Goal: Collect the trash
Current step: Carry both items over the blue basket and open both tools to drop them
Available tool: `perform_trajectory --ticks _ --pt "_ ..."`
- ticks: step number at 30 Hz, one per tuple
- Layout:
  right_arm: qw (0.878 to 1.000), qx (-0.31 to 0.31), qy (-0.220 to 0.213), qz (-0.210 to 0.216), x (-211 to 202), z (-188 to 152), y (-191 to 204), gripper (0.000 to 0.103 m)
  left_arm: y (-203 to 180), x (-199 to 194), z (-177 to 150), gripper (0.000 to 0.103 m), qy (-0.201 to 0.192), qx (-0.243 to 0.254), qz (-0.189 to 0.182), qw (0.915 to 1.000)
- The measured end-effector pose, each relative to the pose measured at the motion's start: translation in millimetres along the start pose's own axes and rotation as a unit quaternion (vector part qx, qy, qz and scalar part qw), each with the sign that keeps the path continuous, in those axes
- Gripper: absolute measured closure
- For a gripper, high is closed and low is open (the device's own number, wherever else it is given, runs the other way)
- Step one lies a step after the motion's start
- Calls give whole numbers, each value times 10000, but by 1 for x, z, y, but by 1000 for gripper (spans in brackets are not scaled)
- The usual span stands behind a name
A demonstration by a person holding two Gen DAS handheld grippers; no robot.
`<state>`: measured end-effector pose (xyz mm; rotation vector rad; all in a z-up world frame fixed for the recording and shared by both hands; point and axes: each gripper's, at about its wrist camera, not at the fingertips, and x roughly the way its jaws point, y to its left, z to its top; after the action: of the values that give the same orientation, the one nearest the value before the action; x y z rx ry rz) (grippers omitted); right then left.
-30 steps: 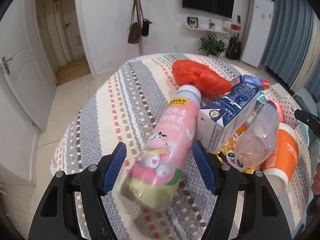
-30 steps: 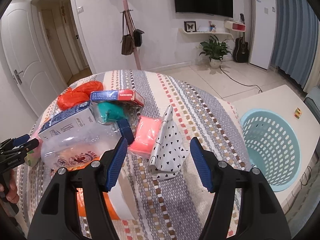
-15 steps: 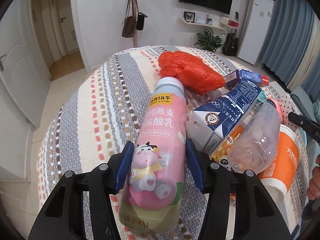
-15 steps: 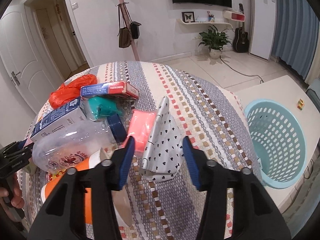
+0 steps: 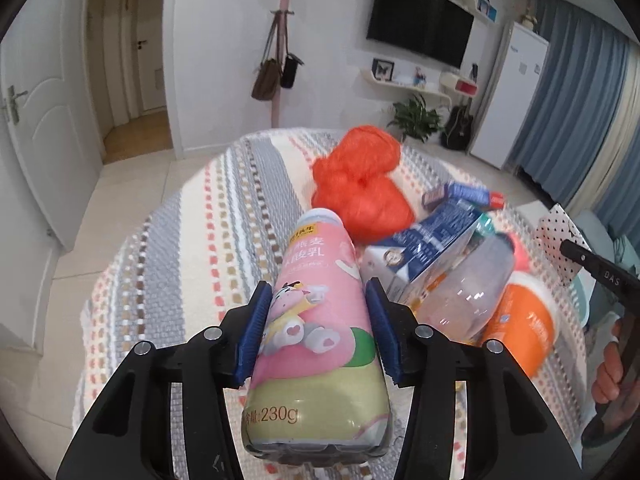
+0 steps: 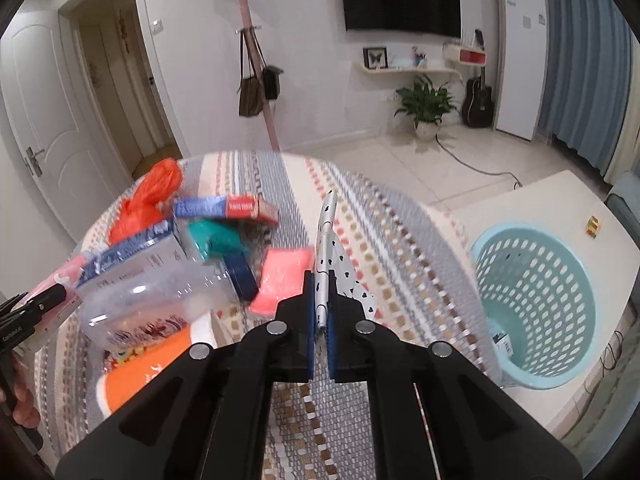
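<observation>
Striped woven table (image 5: pixel 224 240) is crowded: left claw (image 5: pixel 316 332) is closing on the pink yoghurt bottle (image 5: pixel 320 320), right claw (image 6: pixel 319 320) is pinching the white dotted paper bag (image 6: pixel 332 264) flat; the thin bag could slip free.

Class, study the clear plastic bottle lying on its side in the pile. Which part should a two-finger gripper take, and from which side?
Probably the neck end just behind the blue cap. The clear plastic bottle lies on its side with its wide body wedged among the blue carton and orange cup, while the cap end points out toward the pink packet, so approach from there.
</observation>
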<state>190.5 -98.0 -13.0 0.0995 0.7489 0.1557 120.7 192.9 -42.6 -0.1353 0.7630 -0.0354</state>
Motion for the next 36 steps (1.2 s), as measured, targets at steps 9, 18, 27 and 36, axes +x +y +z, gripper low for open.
perform_trajectory --ticks 9,18,27,36 --pt "9991 75 -409 46 -35 13 -8 100 -22 -43 18 56 -606 -39 -280 9978" --pt "9965 250 -779 160 -62 20 -39 100 -88 -68 39 56 -1065 259 -954 9894" --pt "9926 789 -919 87 -69 19 -112 100 -195 -31 55 56 -898 805 -1572 9802" --pt "9881 1313 -652 -465 -52 2 -197 100 -288 34 51 56 -360 1143 -1873 9750"
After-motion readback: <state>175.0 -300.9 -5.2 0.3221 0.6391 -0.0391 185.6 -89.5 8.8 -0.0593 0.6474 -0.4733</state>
